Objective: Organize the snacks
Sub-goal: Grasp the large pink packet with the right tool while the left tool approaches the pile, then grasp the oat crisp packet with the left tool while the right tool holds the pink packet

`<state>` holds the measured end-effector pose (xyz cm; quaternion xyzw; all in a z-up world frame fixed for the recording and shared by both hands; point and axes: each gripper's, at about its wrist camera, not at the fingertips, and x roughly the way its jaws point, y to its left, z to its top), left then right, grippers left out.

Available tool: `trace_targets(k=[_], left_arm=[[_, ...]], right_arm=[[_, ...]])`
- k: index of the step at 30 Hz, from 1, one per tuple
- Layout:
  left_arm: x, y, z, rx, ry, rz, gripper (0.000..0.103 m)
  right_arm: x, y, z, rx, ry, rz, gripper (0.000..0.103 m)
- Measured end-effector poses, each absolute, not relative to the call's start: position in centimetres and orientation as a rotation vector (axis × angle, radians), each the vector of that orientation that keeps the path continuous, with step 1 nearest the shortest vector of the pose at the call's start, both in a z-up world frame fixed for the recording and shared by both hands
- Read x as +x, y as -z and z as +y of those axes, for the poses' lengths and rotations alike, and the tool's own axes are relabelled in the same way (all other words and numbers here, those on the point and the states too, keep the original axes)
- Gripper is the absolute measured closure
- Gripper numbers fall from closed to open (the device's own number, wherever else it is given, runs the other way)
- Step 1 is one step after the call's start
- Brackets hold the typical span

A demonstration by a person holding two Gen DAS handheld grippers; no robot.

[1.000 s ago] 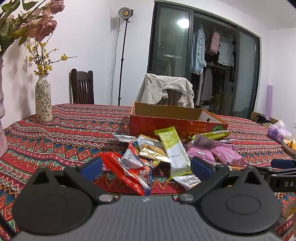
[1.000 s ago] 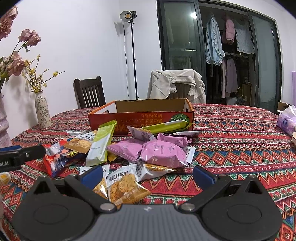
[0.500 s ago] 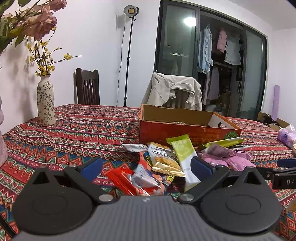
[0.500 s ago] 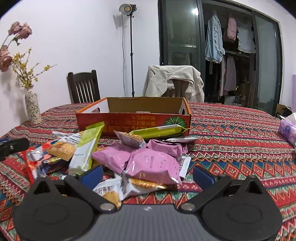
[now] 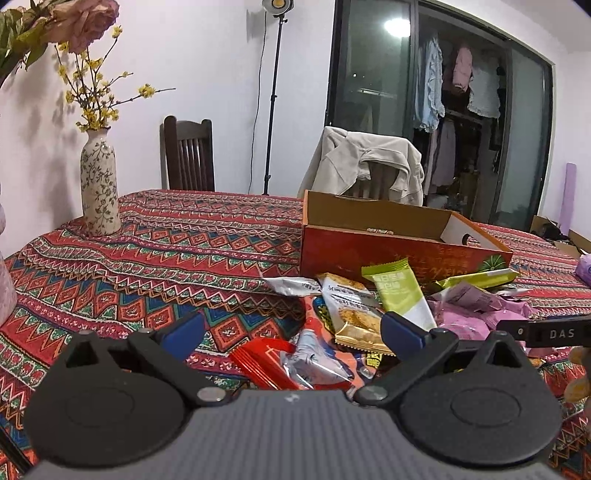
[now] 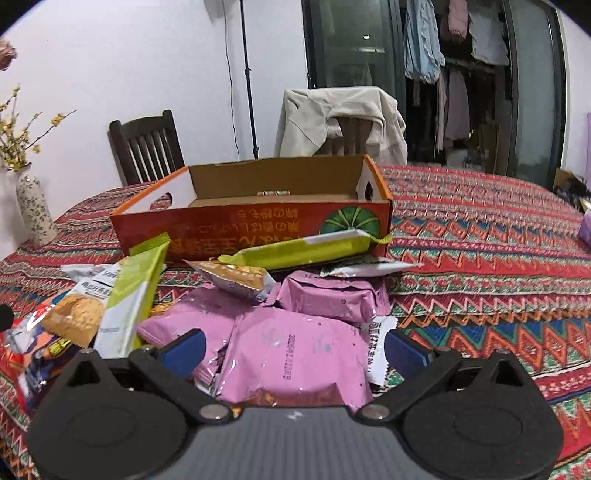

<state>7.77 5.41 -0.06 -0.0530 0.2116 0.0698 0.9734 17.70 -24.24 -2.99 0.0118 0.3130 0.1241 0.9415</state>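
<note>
We see a room evenly lit by artificial light. A studio lamp [image 5: 277, 4] glows at the top of the left wrist view, and a bright spot glares on the dark glass door [image 5: 397, 27]. The flower vase [image 5: 99, 184] throws soft shadows on the white wall. Fisheye bending curves the frame edges, corners go black, and nearby snack wrappers [image 6: 295, 354] show small highlights.

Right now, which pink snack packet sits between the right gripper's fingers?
The large flat pink packet with the printed date, frontmost; the other pink packets lie behind it.
</note>
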Motion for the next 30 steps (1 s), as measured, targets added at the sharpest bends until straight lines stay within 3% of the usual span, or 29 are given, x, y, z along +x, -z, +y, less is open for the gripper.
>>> trace_targets(k=[5, 7, 10, 12, 30], left_arm=[[8.1, 0.3, 5.6, -0.114, -0.146, 0.447, 0.0], [8.2, 0.4, 5.5, -0.114, -0.149, 0.452, 0.0], [8.1, 0.5, 5.2, -0.112, -0.152, 0.456, 0.0], [8.1, 0.5, 5.2, -0.111, -0.157, 0.461, 0.0], [8.8, 1.5, 4.6, -0.096, -0.199, 0.561, 0.0]], right_arm=[[18.0, 4.2, -24.2, 0.053, -0.271, 0.644, 0.012], [17.7, 4.0, -24.4, 0.056, -0.277, 0.628, 0.022], [17.3, 3.9, -24.4, 0.05, -0.283, 0.616, 0.024], [17.0, 3.7, -24.6, 0.062, -0.291, 0.599, 0.037], [12.1, 2.2, -25.9, 0.078, -0.328, 0.444, 0.041]])
